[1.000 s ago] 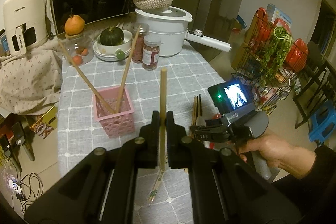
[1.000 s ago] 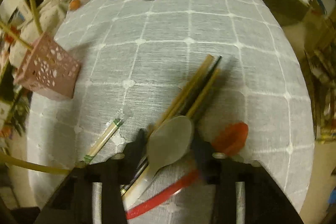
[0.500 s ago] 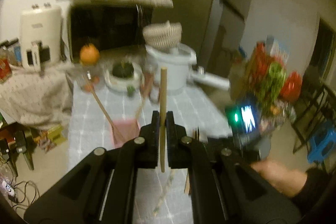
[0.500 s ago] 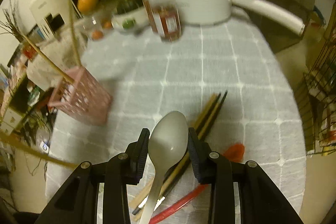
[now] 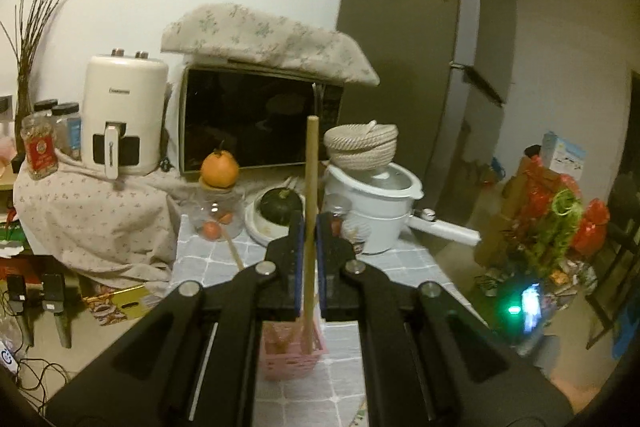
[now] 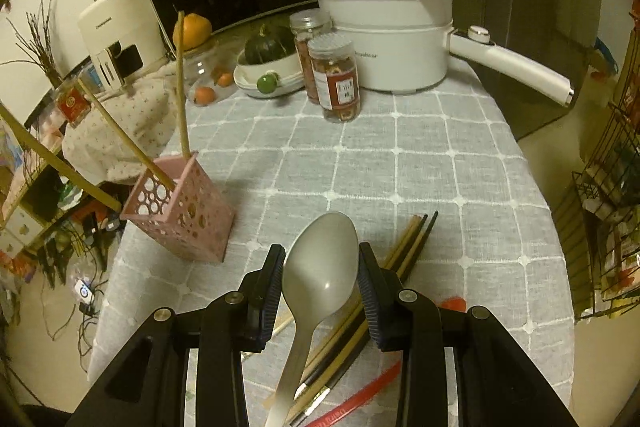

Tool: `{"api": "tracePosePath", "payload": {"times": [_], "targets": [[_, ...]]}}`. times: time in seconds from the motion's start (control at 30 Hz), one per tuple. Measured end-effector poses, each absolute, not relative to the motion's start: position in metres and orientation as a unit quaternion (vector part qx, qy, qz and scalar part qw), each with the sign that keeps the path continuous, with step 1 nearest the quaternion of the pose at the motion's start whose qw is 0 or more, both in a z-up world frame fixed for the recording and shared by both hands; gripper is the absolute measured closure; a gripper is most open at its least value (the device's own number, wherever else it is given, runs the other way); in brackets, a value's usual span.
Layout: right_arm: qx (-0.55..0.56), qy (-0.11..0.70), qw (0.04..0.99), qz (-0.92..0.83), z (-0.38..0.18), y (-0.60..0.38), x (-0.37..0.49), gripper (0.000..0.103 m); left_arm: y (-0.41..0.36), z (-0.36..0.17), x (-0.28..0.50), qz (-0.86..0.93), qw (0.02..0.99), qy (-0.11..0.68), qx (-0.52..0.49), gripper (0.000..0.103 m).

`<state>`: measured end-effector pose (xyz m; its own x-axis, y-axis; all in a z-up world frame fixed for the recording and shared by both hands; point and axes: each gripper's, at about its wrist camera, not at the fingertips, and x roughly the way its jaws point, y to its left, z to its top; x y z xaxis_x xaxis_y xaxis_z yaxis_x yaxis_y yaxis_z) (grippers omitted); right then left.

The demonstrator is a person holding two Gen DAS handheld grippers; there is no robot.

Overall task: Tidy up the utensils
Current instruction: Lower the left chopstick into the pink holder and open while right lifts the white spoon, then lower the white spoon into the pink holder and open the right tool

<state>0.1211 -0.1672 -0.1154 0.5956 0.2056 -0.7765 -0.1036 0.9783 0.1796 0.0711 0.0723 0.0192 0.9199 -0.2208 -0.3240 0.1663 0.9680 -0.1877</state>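
**A:** Nearest the left lens, what stands between the fingers?

**B:** The left gripper (image 5: 307, 227) is clamped tight on a single bamboo chopstick (image 5: 311, 163). Its long axis runs upright through the jaws, with one end well above the fingertips and the other hanging below them.

**A:** And where is the holder from there?

**B:** The pink utensil holder (image 5: 290, 355) sits directly beneath the fingers on the grey checked tablecloth (image 5: 208, 259). In this view the chopstick's lower end appears to overlap the holder's opening; whether it has entered cannot be told. The coming move seems to be a straight descent along the stick's own axis.

**A:** Now the right side, again from near to far.

**B:** The right gripper (image 6: 322, 275) holds a grey spoon (image 6: 320, 267) across its bowl at a middling width, bowl forward, handle trailing back under the camera. Just beyond and beneath lies a bundle of loose chopsticks (image 6: 404, 247) pointing away to the upper right, with a red utensil (image 6: 360, 399) beside them.

**A:** Which way does the holder lie from the spoon?

**B:** Ahead and to the left, well apart. The holder (image 6: 180, 215) already carries two chopsticks (image 6: 182, 83) leaning outward. The left hand is judged much the nearer of the two.
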Motion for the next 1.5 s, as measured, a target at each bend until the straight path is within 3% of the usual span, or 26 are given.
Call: {"api": "tracePosePath", "payload": {"times": [0.33, 0.57, 0.9, 1.07, 1.17, 1.27, 1.5], "targets": [[0.057, 0.389, 0.915, 0.088, -0.099, -0.160, 0.114, 0.067, 0.073, 0.000, 0.097, -0.069, 0.981, 0.166, -0.074, 0.096], [0.052, 0.346, 0.933, 0.081, -0.086, -0.149, 0.117, 0.067, 0.071, -0.032, 0.130, -0.063, 0.964, 0.247, -0.078, 0.097], [0.053, 0.277, 0.956, 0.082, -0.068, -0.127, 0.126, 0.066, 0.078, -0.051, 0.149, -0.061, 0.948, 0.294, -0.105, 0.096], [0.082, 0.270, 0.957, 0.073, -0.070, -0.118, 0.138, 0.066, 0.077, -0.045, 0.144, -0.070, 0.946, 0.302, -0.099, 0.077], [0.098, 0.259, 0.958, 0.068, -0.066, -0.116, 0.143, 0.066, 0.083, -0.039, 0.135, -0.069, 0.943, 0.310, -0.097, 0.073], [0.114, 0.243, 0.961, 0.060, -0.058, -0.115, 0.147, 0.066, 0.093, -0.036, 0.127, -0.065, 0.937, 0.326, -0.103, 0.056], [0.136, 0.188, 0.972, 0.034, -0.037, -0.100, 0.152, 0.066, 0.116, -0.053, 0.116, -0.022, 0.913, 0.397, -0.092, 0.051]]}}
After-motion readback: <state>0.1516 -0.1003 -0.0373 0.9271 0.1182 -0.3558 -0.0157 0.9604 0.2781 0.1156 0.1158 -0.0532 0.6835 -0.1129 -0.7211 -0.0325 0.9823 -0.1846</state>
